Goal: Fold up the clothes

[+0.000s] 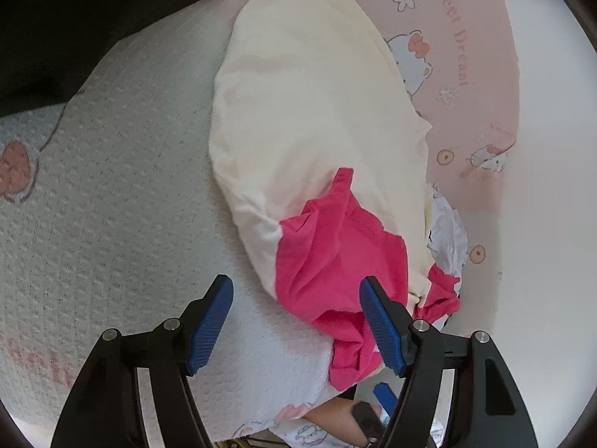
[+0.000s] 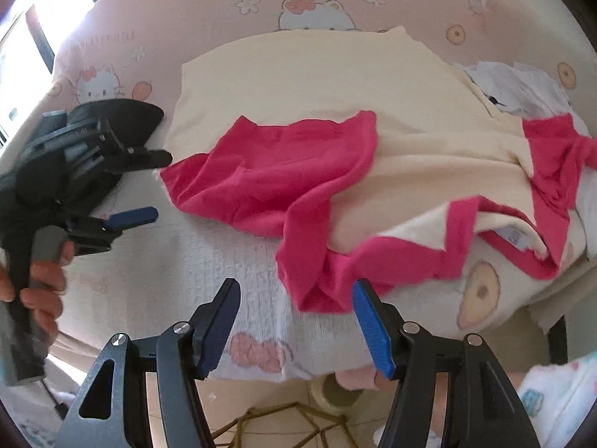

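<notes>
**Cream-and-pink garment on the printed bed cover, both claws apart**

The cream fabric garment with bright pink sleeves and trim [image 2: 317, 86] lay spread on the pale pink cartoon-cat printed bed cover [image 2: 410, 7]. One pink sleeve was folded across its front, and the pink hem was bunched at the near edge of the bed. A crumpled white cloth [image 2: 522, 86] lay just beside the garment's far right side, touching it.

The left claw [image 1: 296, 324] stood with its blue-padded jaws apart; its right finger lay against the bunched pink fabric, nothing clamped between the pads. The right claw [image 2: 296, 330] likewise stood apart, the pink hem just beyond its fingertips and nothing gripped. In the right wrist view a person's hand [image 2: 41, 283] held the left tool's handle at the left edge. No container appeared in either view.
</notes>
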Available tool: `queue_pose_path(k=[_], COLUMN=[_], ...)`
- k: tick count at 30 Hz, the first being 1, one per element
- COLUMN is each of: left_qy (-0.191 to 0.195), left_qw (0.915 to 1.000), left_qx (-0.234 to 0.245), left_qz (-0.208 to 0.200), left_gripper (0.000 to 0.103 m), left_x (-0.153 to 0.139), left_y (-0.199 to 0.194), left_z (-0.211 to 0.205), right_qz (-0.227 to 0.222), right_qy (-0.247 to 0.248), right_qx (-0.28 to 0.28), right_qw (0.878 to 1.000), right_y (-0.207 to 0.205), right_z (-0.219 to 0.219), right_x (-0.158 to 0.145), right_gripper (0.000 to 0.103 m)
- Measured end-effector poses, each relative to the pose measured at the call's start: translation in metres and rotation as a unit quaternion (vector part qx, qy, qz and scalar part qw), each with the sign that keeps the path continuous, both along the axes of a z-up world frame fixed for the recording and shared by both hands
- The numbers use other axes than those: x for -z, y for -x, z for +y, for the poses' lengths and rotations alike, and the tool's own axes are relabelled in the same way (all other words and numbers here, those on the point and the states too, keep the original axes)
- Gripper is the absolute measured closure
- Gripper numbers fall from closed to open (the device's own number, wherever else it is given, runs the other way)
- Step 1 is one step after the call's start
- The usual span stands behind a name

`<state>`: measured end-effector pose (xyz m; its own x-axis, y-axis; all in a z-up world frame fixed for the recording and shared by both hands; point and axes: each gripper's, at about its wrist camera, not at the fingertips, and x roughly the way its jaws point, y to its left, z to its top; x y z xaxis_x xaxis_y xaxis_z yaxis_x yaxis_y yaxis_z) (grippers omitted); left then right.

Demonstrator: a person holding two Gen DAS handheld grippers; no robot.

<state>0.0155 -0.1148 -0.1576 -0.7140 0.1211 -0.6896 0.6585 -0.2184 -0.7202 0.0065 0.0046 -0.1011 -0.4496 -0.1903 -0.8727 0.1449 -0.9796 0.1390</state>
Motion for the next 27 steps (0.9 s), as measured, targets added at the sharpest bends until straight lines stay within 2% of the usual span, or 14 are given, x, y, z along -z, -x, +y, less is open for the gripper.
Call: queue_pose_path(k=[5,10,12,15,17,18,20,21,27], left_qy=[-0.016,-0.027,-0.027,-0.001,0.014,0.021,0.044,0.061,0.099], left_qw=[0.9997,0.999,0.9988,0.9983,0.9971,0.9963,0.9943,0.9916,0.9875], left_qx=[-0.003,-0.023,-0.025,-0.023,-0.035,-0.042,-0.052,-0.051,-0.033], left_qz=[-0.017,-0.028,-0.034,-0.053,-0.067,-0.071,-0.082,-0.102,-0.118], left_gripper=[0.035,0.035,0.035,0.035,0.035,0.038,0.062,0.08,0.086], left_x=[0.01,0.018,0.02,0.014,0.012,0.011,0.007,0.005,-0.003], left_y=[0.005,0.007,0.01,0.017,0.021,0.022,0.025,0.027,0.029], left_z=[-0.002,-0.005,-0.006,-0.005,-0.005,-0.004,-0.004,-0.004,-0.01], right_qz=[-0.034,-0.049,-0.053,-0.053,-0.044,-0.041,-0.04,-0.039,-0.036], right_qy=[-0.019,-0.052,-0.079,-0.089,-0.097,-0.101,-0.1,-0.089,-0.068], right_qx=[0.003,-0.003,-0.011,-0.018,-0.018,-0.018,-0.017,-0.012,0.01], right_qw=[0.999,0.997,0.995,0.994,0.994,0.994,0.994,0.995,0.997], right_y=[0.015,0.02,0.021,0.022,0.023,0.023,0.025,0.026,0.032], right_z=[-0.004,-0.005,-0.008,-0.008,-0.006,-0.004,0.003,0.009,0.05], right_x=[0.027,0.038,0.043,0.043,0.039,0.037,0.034,0.03,0.01], right_gripper=[0.041,0.042,0.057,0.064,0.082,0.087,0.094,0.094,0.095])
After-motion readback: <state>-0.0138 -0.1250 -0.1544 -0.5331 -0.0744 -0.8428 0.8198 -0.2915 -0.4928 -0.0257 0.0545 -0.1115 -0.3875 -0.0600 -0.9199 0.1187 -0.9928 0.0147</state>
